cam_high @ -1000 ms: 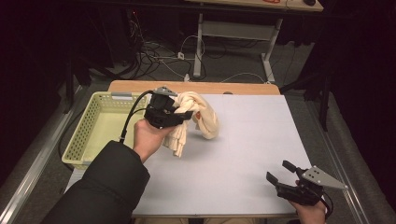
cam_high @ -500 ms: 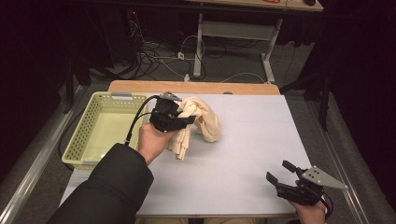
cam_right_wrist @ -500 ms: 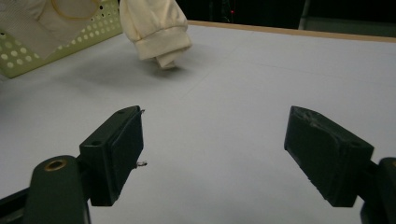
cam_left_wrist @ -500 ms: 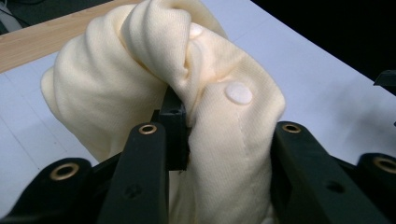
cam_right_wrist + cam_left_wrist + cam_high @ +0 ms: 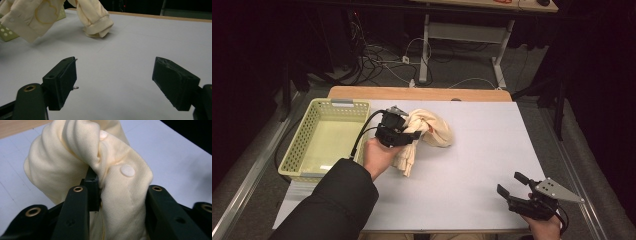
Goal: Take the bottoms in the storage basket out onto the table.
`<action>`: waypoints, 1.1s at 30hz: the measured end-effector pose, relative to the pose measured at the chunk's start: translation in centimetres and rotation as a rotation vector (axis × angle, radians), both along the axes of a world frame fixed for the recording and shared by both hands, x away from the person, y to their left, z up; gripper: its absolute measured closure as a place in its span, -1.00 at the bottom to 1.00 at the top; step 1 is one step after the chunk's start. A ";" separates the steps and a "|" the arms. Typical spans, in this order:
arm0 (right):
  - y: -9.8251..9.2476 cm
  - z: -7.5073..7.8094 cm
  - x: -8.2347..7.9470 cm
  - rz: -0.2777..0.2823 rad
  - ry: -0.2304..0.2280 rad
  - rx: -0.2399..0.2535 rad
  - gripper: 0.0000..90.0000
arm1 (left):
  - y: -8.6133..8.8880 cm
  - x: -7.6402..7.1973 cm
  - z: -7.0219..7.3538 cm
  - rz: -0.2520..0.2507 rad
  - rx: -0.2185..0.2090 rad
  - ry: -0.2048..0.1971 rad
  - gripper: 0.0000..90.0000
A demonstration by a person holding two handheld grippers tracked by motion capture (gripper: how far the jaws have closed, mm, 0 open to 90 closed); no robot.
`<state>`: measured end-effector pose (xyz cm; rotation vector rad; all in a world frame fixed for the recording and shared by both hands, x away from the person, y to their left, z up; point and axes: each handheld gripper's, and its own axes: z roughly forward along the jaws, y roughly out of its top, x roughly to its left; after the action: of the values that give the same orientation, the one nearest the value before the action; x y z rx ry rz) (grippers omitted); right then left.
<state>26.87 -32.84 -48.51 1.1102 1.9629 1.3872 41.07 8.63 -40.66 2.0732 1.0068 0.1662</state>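
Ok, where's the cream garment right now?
In the high view the cream garment is at the table's left-centre, bunched in the left tool, just right of the yellow basket; its lower end touches the white tabletop.

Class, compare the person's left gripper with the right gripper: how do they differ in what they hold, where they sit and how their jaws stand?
1. The left gripper is shut on the cream garment; the right gripper holds nothing, its jaws standing wide apart.
2. The left gripper is beside the yellow basket; the right gripper sits at the table's near right corner, well away from the garment.

Both are black two-jaw grippers, each held in a hand.
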 end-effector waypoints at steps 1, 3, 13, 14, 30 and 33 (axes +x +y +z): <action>0.0 0.0 0.0 0.000 -0.001 0.000 -0.55 | 0.0 0.0 -0.2 -0.001 0.004 0.004 0.44; 0.0 0.0 0.0 0.000 -0.001 0.001 -0.55 | 0.0 0.0 -0.7 0.003 0.005 0.014 0.44; 0.0 0.0 0.0 0.001 0.000 -0.002 -0.55 | -0.1 0.3 -2.2 0.014 0.018 0.041 0.42; 0.0 0.0 0.0 0.001 0.001 -0.001 -0.55 | -0.2 0.3 -2.2 0.017 0.022 0.040 0.42; 0.1 0.0 0.0 0.003 0.002 -0.003 -0.55 | -0.7 0.7 -4.3 0.020 0.064 0.065 0.37; 0.1 0.0 0.0 0.003 0.002 -0.004 -0.55 | -0.8 0.8 -4.6 0.026 0.067 0.067 0.36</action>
<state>26.88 -32.74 -48.54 1.1077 1.9691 1.3839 41.91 7.86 -45.23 2.1397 1.0828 0.1465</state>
